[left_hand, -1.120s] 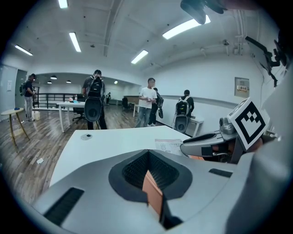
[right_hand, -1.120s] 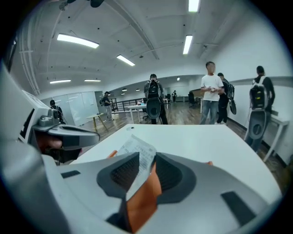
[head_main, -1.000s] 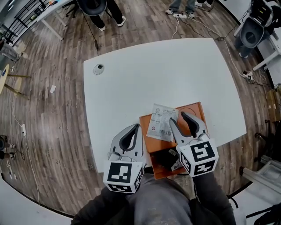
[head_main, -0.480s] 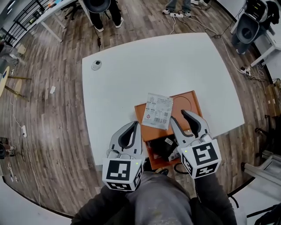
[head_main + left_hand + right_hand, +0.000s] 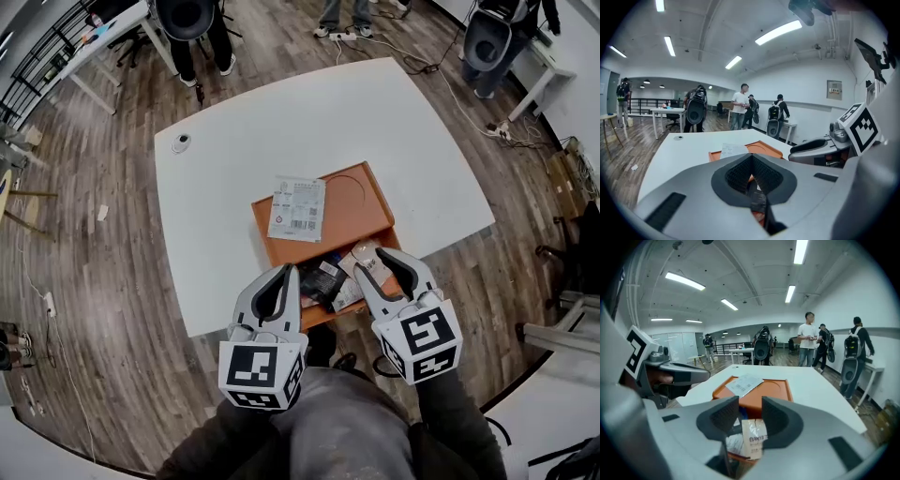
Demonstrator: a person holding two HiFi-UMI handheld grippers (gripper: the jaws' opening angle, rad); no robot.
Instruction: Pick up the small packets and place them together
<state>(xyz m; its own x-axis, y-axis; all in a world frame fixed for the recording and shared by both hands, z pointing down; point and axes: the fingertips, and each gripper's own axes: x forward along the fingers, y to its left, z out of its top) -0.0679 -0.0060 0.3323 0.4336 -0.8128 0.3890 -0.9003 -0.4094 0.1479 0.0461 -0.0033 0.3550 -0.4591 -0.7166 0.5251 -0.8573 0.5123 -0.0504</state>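
Observation:
An orange tray (image 5: pixel 352 211) sits on the white table (image 5: pixel 234 159) with a flat white barcode packet (image 5: pixel 297 208) on its top. At its near end, an open lower part holds several small packets, among them a dark one (image 5: pixel 323 278) and a pale one (image 5: pixel 362 257). My left gripper (image 5: pixel 289 272) hovers just left of them, jaws shut and empty, its tips meeting in the left gripper view (image 5: pixel 752 157). My right gripper (image 5: pixel 382 267) stands open over the pale packet (image 5: pixel 753 439), which shows below the gap (image 5: pixel 750 404); the pads do not press it.
A small round grey object (image 5: pixel 181 142) lies at the table's far left corner. The table's near edge runs just under both grippers. People (image 5: pixel 807 341) and rolling chairs (image 5: pixel 186 14) stand beyond the far side, with cables (image 5: pixel 427 66) on the wooden floor.
Both grippers have drawn back toward me, from over the tray's top to its near end. This uncovers the small packets. The right jaws keep the same gap.

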